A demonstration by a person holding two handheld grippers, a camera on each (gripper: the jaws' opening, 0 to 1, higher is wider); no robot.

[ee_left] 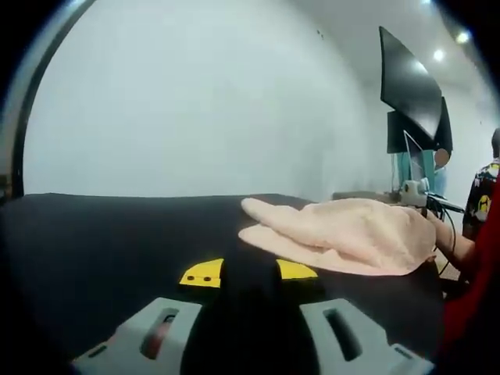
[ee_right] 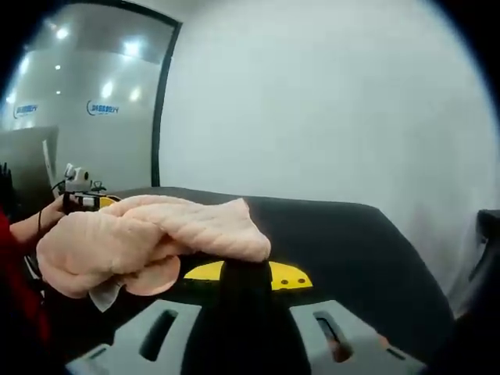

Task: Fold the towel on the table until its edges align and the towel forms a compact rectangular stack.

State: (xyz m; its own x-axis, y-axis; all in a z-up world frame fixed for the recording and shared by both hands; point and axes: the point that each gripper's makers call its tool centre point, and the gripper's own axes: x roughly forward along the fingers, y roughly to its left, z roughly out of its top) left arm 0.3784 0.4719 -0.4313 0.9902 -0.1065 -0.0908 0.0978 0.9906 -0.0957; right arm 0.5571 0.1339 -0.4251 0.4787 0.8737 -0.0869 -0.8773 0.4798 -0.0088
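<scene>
We see a plain white wall (ee_left: 195, 101) behind a black tabletop (ee_left: 94, 242). A peach towel (ee_left: 344, 234) lies bunched in a loose heap on the tabletop, edges not aligned, w/ one corner trailing toward the wall side. In the left gripper view it sits right of centre, beyond the jaws; in the right gripper view the same towel (ee_right: 148, 234) sits left of centre, just ahead of the jaws, w/ a small flap drooping at its near edge.

The left tool (ee_left: 250, 328) shows two grey jaws set wide apart at the bottom of its view, nothing between them, apart from the towel. The right tool (ee_right: 246, 332) also has its grey jaws spread wide, nothing held. Yellow markings (ee_left: 205, 273) w/ small dots lie on the tabletop just past each pair of jaws.

In the left gripper view a hand (ee_left: 453, 242) in a red sleeve reaches toward the towel's far side, near a small device (ee_left: 414, 191) w/ cables. Background right: dark panels (ee_left: 410, 86), ceiling lights, a person in a patterned shirt (ee_left: 483, 195). In the right gripper view, far left, a glass partition (ee_right: 94, 101) w/ blue lettering reflects lights.
</scene>
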